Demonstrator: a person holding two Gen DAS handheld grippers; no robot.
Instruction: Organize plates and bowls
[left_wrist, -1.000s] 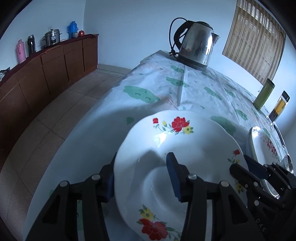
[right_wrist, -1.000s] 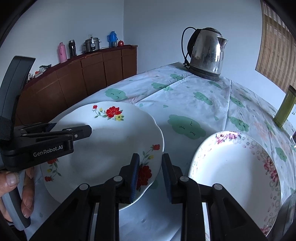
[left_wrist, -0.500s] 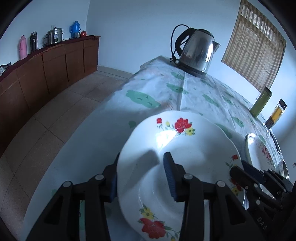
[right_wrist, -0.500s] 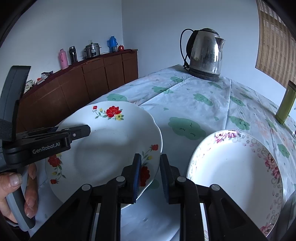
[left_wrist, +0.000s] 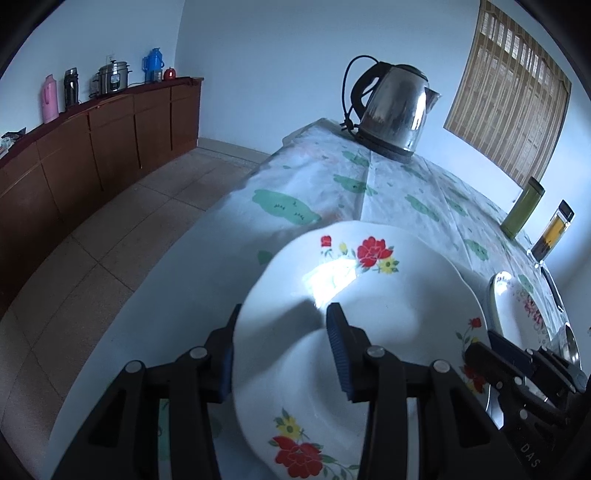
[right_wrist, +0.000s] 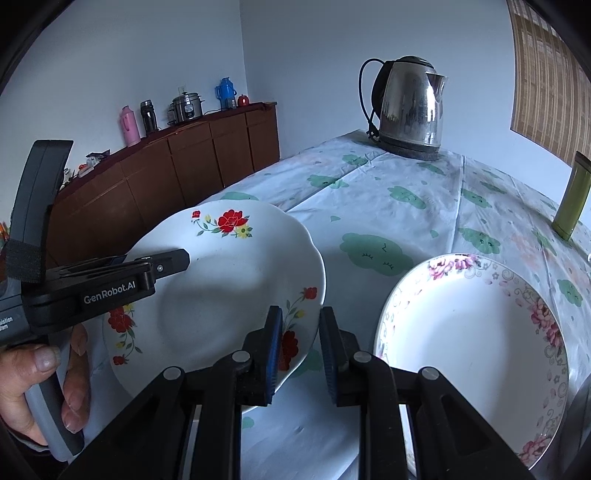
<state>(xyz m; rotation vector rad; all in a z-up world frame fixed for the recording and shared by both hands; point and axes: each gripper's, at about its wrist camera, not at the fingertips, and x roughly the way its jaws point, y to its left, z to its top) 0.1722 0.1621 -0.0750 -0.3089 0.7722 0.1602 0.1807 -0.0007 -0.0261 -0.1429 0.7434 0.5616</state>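
Note:
A white plate with red flowers is lifted off the table, held at two rims. My left gripper is shut on its left rim, one finger above and one below. My right gripper is shut on its right rim; the plate also shows in the right wrist view. A second white plate with pink flowers lies flat on the tablecloth to the right, also seen in the left wrist view.
A steel kettle stands at the table's far end. A green canister and an amber bottle stand at the right edge. A wooden sideboard with flasks runs along the left wall, across a tiled floor.
The red-flowered plate has risen off the tablecloth with both grippers on it. The pink-flowered plate has not moved.

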